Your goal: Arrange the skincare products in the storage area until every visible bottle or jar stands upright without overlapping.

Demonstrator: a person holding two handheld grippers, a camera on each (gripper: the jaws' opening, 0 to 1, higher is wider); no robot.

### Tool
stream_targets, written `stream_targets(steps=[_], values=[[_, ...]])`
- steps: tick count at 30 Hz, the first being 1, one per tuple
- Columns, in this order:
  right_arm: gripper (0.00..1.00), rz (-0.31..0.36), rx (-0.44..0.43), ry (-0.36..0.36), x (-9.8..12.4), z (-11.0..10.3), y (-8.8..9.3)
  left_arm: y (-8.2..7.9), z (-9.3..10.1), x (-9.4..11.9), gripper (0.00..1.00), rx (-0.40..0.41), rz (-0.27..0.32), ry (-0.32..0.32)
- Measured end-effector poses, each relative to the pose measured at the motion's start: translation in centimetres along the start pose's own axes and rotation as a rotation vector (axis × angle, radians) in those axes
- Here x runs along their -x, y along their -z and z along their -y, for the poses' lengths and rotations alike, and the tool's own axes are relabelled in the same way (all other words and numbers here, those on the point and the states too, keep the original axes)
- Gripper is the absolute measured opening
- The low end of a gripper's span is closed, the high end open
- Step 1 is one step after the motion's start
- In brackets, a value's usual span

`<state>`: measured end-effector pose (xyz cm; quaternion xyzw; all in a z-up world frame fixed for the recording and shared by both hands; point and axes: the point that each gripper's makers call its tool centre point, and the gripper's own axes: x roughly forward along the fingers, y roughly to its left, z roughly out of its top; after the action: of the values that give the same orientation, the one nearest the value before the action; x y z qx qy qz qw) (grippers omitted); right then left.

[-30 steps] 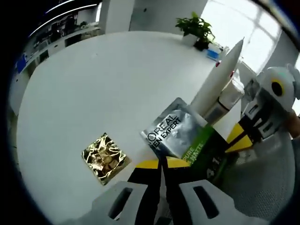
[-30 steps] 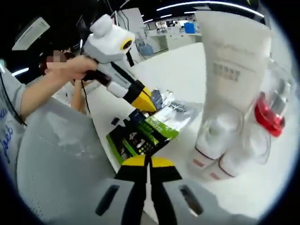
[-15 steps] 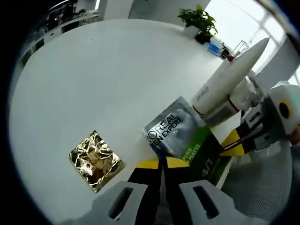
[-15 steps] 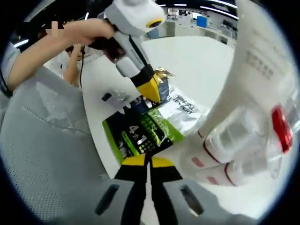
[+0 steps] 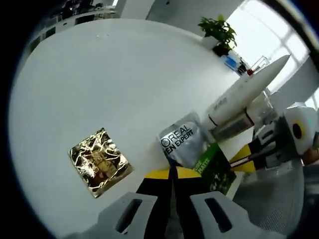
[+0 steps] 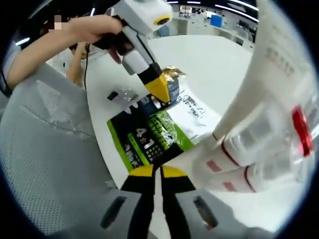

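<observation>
A white round table [image 5: 99, 74] is seen in the left gripper view, its bare top taking up most of the scene; behind it a potted plant [image 5: 219, 32] stands at the far edge beside a bright window, and office desks are made out dimly at the far left. A crumpled gold foil packet [image 5: 98, 162] lies flat on the table to the near left, well apart from the other items. A silver and green sachet [image 5: 192, 149], printed with lettering, lies flat at the near right edge of the table. Just beyond it a white tube [image 5: 246, 92] is seen, standing on its cap in the right gripper view, with a second white tube [image 6: 269, 172] touching it and a clear bottle with a red collar [image 6: 299, 124] close behind. The left gripper [image 5: 172, 174] is seen at the sachet's near edge with its yellow-tipped jaws pressed together; whether the sachet is pinched cannot be told. The right gripper [image 6: 158, 172] is likewise shown with jaws pressed together, their tips at the green end of the sachet, contact not clear. A grey mesh chair back [image 6: 50, 169] fills the near left of the right gripper view, and a hand [image 6: 94, 30] holds the left gripper there.
</observation>
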<state>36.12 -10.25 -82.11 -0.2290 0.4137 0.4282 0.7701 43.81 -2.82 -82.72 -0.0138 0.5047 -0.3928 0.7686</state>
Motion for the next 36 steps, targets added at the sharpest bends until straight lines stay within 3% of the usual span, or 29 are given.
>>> stream_targets(steps=[8,14,17,24,29,32,36], values=[[0.03,0.056,0.009,0.005,-0.3,-1.1,-1.8,-0.8,-0.9,0.0,0.00,0.045,0.037,-0.012],[0.05,0.042,0.083,-0.008,-1.4,-2.3,-2.7,-1.3,-1.6,0.5,0.00,0.078,0.076,-0.033],[0.05,0.045,0.103,0.009,-1.8,-2.1,-3.2,-2.0,-1.4,0.7,0.00,0.132,0.121,-0.012],[0.05,0.018,0.176,0.054,-2.6,-1.6,-3.4,-2.7,-2.0,0.7,0.00,0.164,0.177,-0.041],[0.05,0.026,0.151,0.081,-2.6,-0.7,-3.6,-2.5,-1.6,0.4,0.00,0.172,0.170,-0.026],[0.04,-0.033,0.193,0.087,-2.9,-0.4,-2.4,-2.4,-1.8,0.2,0.00,0.163,0.158,-0.027],[0.03,-0.010,0.204,0.089,-2.9,-0.5,-2.8,-2.4,-1.8,0.1,0.00,0.164,0.155,-0.032]])
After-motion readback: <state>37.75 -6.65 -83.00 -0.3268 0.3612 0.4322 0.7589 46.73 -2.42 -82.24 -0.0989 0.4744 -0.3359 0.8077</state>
